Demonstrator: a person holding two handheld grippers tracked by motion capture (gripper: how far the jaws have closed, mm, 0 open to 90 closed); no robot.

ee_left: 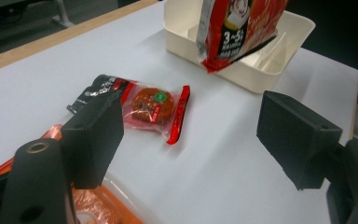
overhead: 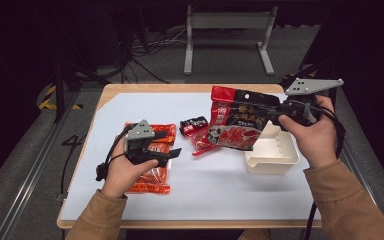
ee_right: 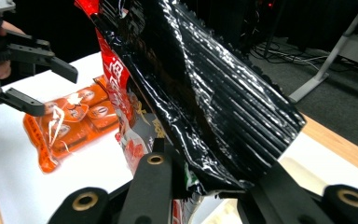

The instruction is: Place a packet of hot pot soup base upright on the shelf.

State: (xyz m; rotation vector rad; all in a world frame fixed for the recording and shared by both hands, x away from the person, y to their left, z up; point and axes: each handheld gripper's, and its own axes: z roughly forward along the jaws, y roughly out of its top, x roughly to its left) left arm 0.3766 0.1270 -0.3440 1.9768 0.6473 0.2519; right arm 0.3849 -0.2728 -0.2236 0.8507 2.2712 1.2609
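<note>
My right gripper (overhead: pixel 271 117) (ee_right: pixel 205 184) is shut on the edge of a large red and black bag (overhead: pixel 237 122) (ee_right: pixel 191 84) and holds it up over a white tray (overhead: pixel 275 155) (ee_left: pixel 261 77). The bag's lower end (ee_left: pixel 240 28) hangs over the tray's near wall. My left gripper (overhead: pixel 169 155) (ee_left: pixel 205 126) stands open with nothing between its jaws, above an orange packet (overhead: pixel 152 175) (ee_right: pixel 74 121) lying at the left of the table. In the right gripper view the left gripper (ee_right: pixel 58 91) is seen open over that packet.
A clear snack packet with red ends (overhead: pixel 200 142) (ee_left: pixel 156 107) and a small black and red packet (overhead: pixel 194 124) (ee_left: pixel 95 91) lie mid-table on the white sheet (overhead: pixel 205 190). A wooden table edge (overhead: pixel 180 88) frames it. A grey stand (overhead: pixel 227 35) sits on the floor behind.
</note>
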